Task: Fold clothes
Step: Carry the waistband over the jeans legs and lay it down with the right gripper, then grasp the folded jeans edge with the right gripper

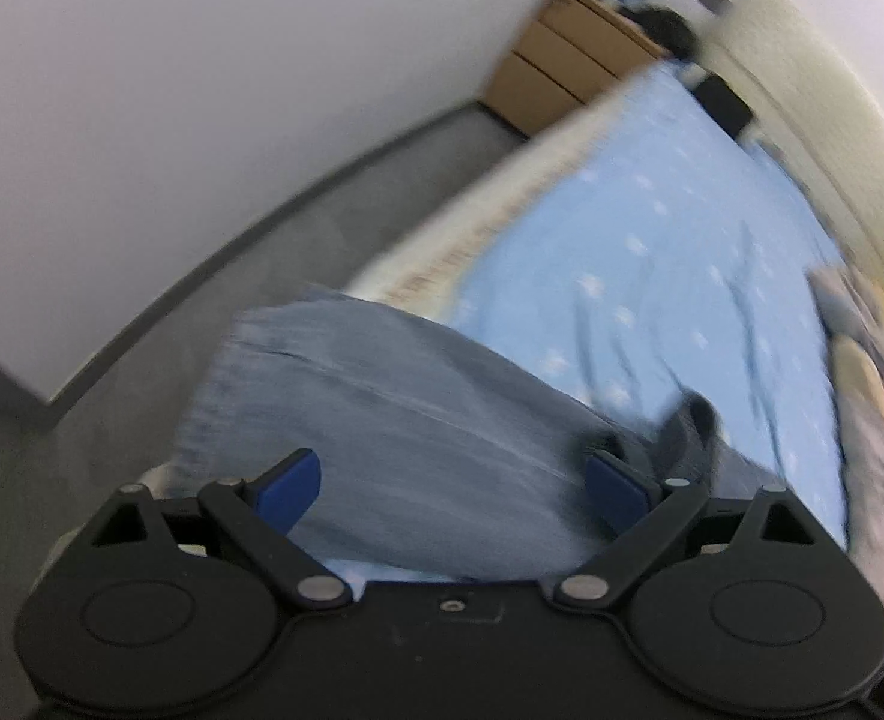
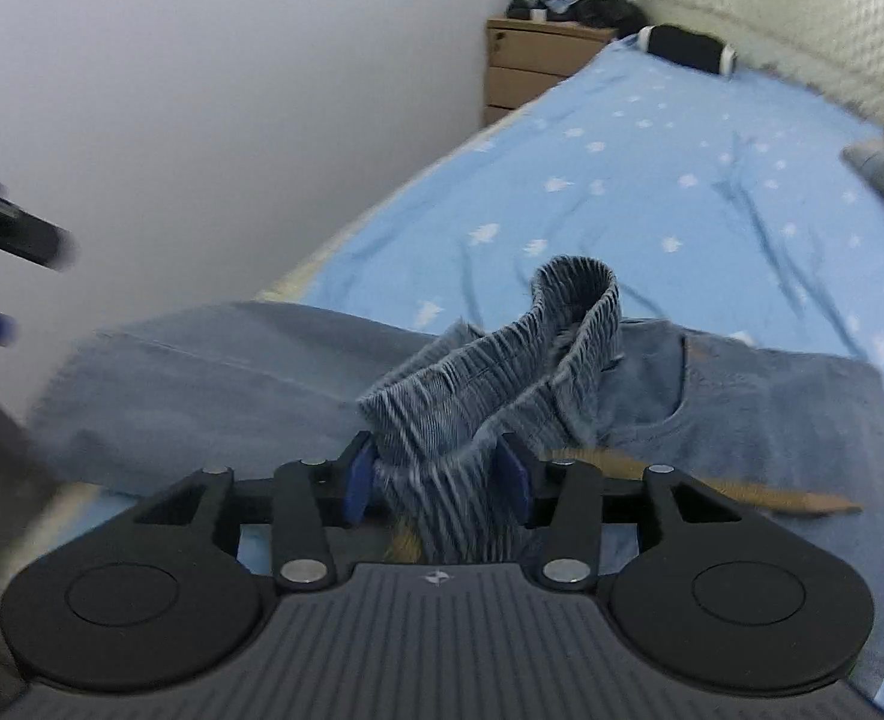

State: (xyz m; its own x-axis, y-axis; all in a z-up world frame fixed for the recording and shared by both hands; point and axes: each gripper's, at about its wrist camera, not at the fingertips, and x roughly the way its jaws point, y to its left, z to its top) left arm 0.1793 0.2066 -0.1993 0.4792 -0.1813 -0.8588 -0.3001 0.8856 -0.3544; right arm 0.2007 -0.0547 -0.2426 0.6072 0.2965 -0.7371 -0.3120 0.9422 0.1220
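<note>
Your right gripper (image 2: pixel 435 477) loosely straddles the jeans' (image 2: pixel 742 408) ribbed waistband (image 2: pixel 502 360) at the bed's (image 2: pixel 682 180) near edge, left gripper (image 1: pixel 451 483) wide open above; denim's floppy, heavyish, so pinch the thick waistband.

A home bedroom: a bed (image 2: pixel 652 192) with a star-printed blue sheet, a padded cream headboard (image 2: pixel 790 18), a wooden bedside drawer unit (image 2: pixel 532 69) against a plain white wall, and grey floor (image 1: pixel 261 252).

White wall (image 2: pixel 201 90), grey floor (image 1: pixel 297 228), wooden drawers (image 2: pixel 532 69), bed (image 2: pixel 712 180)
</note>
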